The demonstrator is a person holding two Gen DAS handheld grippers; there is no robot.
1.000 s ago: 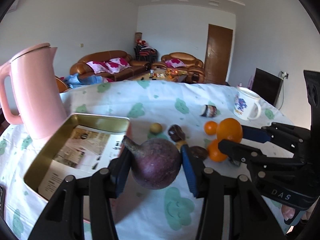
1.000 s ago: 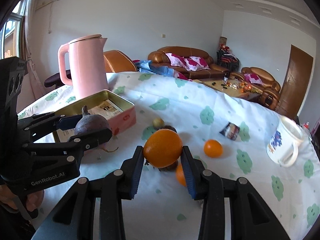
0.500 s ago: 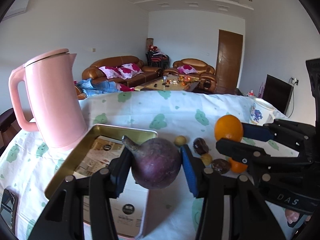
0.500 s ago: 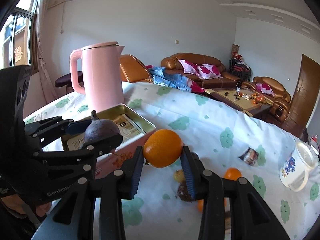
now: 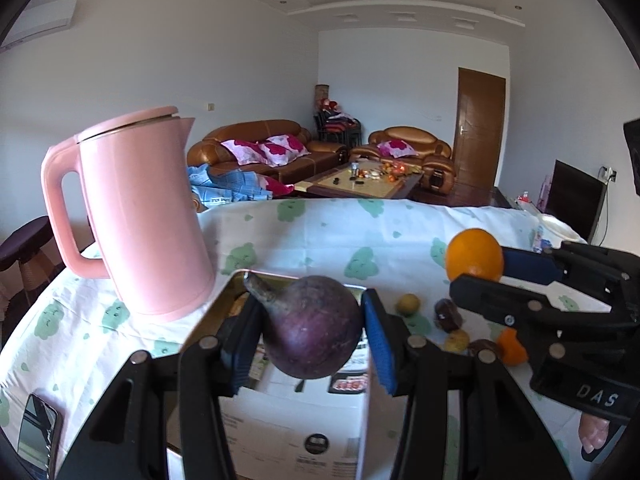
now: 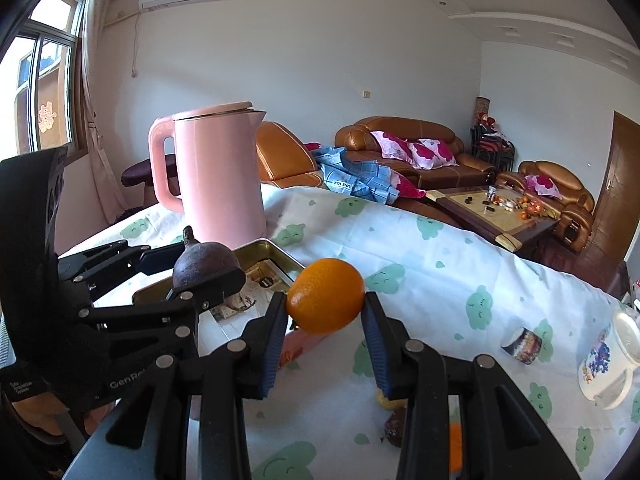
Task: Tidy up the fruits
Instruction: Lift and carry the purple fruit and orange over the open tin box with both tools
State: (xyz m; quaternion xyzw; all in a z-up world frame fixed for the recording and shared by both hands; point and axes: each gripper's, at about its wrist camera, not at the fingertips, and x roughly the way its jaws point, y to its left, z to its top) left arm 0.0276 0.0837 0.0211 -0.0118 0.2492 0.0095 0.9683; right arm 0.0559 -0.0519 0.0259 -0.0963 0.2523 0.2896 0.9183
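My left gripper is shut on a dark purple fruit with a stubby stem, held in the air over the gold tin box. From the right wrist view the same purple fruit hangs above the tin box at the left. My right gripper is shut on an orange, lifted beside the tin's near corner; the orange also shows at the right of the left wrist view. Several small fruits lie on the cloth right of the tin.
A tall pink kettle stands just behind the tin on the cloud-print tablecloth. A printed mug and a small jar sit at the right. A phone lies at the near left edge. Sofas and a coffee table stand beyond.
Both grippers have moved left and slightly up with their fruits. The purple fruit now hangs over the tin; the orange has left the loose fruits and come near the tin's corner.
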